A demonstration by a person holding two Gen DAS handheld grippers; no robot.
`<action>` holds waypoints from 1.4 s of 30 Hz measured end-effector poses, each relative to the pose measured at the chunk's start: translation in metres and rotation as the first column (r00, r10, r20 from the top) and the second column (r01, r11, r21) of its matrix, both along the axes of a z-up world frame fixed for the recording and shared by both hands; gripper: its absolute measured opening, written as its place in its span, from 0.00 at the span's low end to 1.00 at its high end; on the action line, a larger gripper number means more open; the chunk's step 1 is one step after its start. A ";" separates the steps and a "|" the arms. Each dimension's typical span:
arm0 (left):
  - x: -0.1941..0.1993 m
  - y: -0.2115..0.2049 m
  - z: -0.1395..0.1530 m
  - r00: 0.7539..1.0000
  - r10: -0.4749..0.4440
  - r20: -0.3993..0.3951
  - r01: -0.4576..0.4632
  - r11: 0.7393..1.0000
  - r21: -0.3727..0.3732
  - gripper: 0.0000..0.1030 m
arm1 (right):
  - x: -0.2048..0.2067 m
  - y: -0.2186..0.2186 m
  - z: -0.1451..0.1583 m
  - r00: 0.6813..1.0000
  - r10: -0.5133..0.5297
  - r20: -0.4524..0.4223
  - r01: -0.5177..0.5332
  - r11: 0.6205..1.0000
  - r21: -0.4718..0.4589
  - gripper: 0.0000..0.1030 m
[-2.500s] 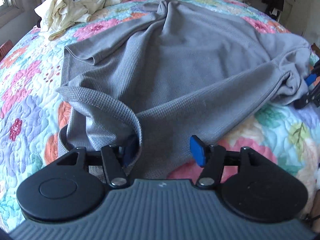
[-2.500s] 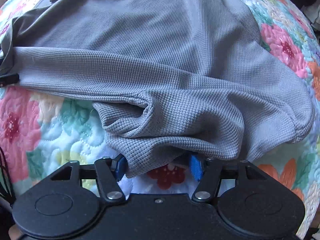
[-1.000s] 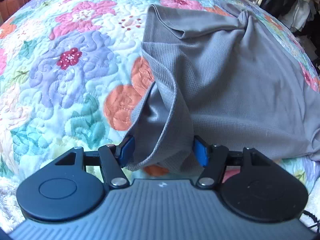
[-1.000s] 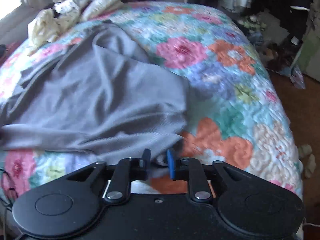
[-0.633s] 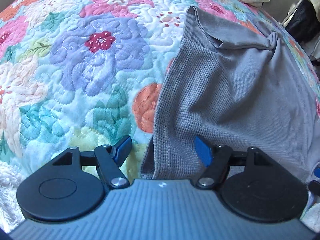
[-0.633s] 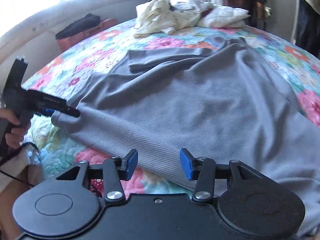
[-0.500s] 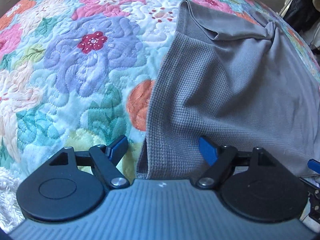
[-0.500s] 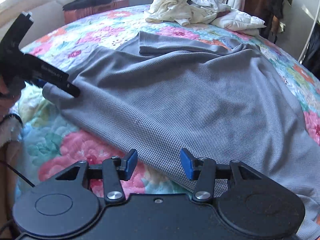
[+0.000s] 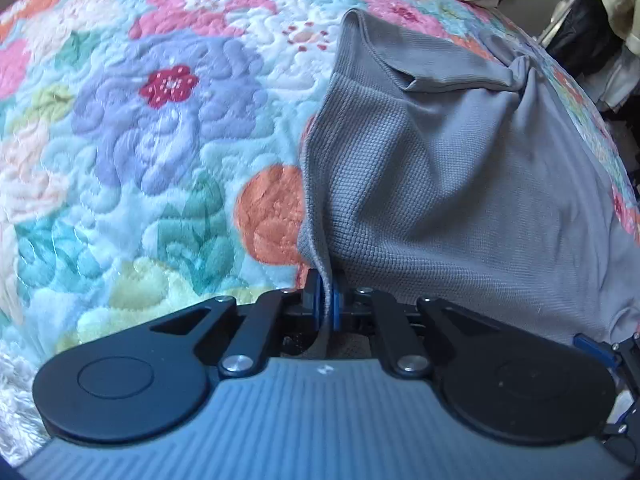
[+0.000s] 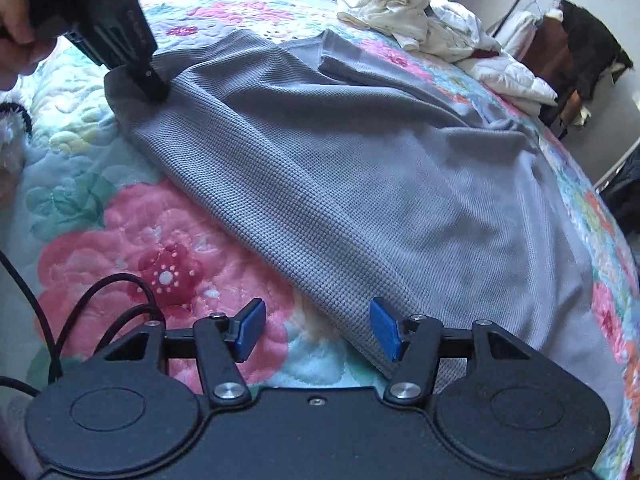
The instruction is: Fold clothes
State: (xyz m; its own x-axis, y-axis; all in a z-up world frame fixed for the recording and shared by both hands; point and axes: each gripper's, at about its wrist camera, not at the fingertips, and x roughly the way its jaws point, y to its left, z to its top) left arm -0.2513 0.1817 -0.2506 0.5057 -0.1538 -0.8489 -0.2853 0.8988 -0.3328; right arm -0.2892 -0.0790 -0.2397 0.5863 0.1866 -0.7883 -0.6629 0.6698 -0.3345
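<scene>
2 grippers, left gripper fingers pinching grey shirt corner, right gripper fingers spread over hem

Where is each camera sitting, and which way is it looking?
Left wrist: sits on the left gripper, looking across the floral quilt; its jaws pinch the gray shirt edge.
Right wrist: sits on the right gripper, jaws open, looking over the shirt toward the white clothes pile; the person's hand shows.
Shared: shirt, quilt, left gripper.
</scene>
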 end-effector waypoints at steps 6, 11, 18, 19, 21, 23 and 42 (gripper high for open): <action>0.001 -0.002 -0.002 1.000 0.002 0.020 -0.002 1.000 0.003 0.04 | 0.006 0.017 -0.012 0.993 0.097 0.071 -0.093 0.995 -0.046 0.51; -0.008 0.002 0.017 0.995 0.009 0.097 -0.012 1.000 0.029 0.03 | 0.003 0.015 0.002 0.993 0.075 0.095 -0.075 0.997 0.000 0.02; -0.030 0.034 0.032 0.986 0.089 0.144 -0.066 0.985 -0.157 0.03 | -0.014 -0.004 0.049 0.999 0.043 -0.021 -0.041 0.993 0.114 0.03; -0.029 0.030 0.029 0.989 0.077 0.126 -0.059 0.988 -0.143 0.03 | -0.011 -0.005 0.044 0.997 0.047 -0.066 -0.040 0.993 0.110 0.03; -0.026 0.020 0.029 0.993 0.047 0.109 -0.039 0.996 -0.077 0.03 | -0.003 -0.004 0.026 0.985 0.045 -0.165 -0.029 0.995 0.094 0.03; -0.025 0.014 0.030 0.994 0.030 0.102 -0.028 1.000 -0.014 0.03 | -0.002 -0.004 0.009 0.979 0.018 -0.203 0.000 0.996 0.086 0.04; 0.053 -0.005 0.106 0.945 -0.247 0.216 0.183 0.943 0.277 0.38 | 0.066 0.009 0.101 0.979 0.030 -0.201 0.079 0.857 0.509 0.56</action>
State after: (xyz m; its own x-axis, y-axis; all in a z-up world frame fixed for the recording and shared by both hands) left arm -0.1984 0.1764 -0.1448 0.6809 -0.0814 -0.7279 -0.0142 0.9922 -0.1242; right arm -0.2230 -0.0704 -0.1389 0.4410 0.5828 -0.6826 -0.6591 0.7265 0.1945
